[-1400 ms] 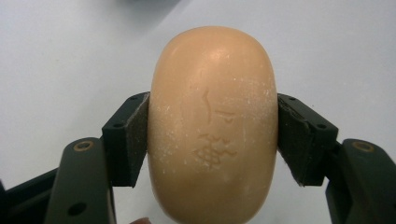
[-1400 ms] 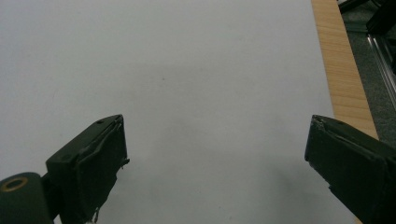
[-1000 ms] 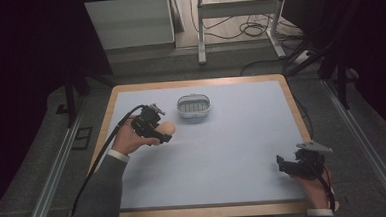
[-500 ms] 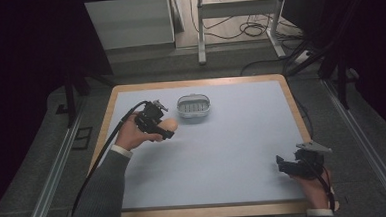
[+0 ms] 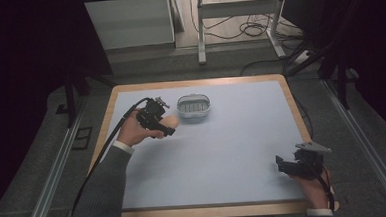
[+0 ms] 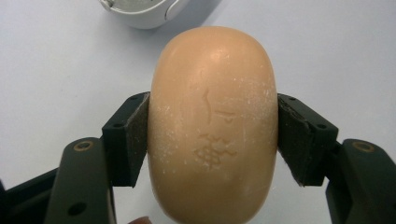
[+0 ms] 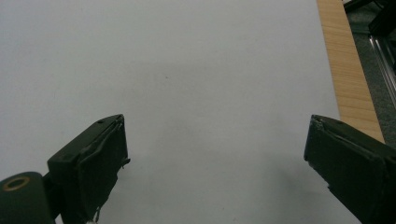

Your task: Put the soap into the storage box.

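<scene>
Soap, peach-coloured and oval, sits clamped between the two black pads of the left gripper. Both pads press flat against its long sides; stamped marks and pale scuffs show on its upper face in the left gripper view. High view: the left gripper is over the far-left part of the table, with the soap sticking out past the jaws toward the soap dish. Whether the soap touches the tabletop cannot be told. Soap and dish lie just beside each other, apart; in the left gripper view the rounded white rim of the dish lies beyond the far end of the soap. The dish is pale, oval, with a slotted floor, and stands on the light blue tabletop near the far edge. The left hand wraps the gripper body; a black cable trails back from it along a grey sleeve.

Right gripper is near the right front corner, held low over the table, well apart from soap and dish. Its jaws stand wide apart with only bare tabletop between them in the right gripper view. The wooden border of the table runs along the right of that view.
</scene>
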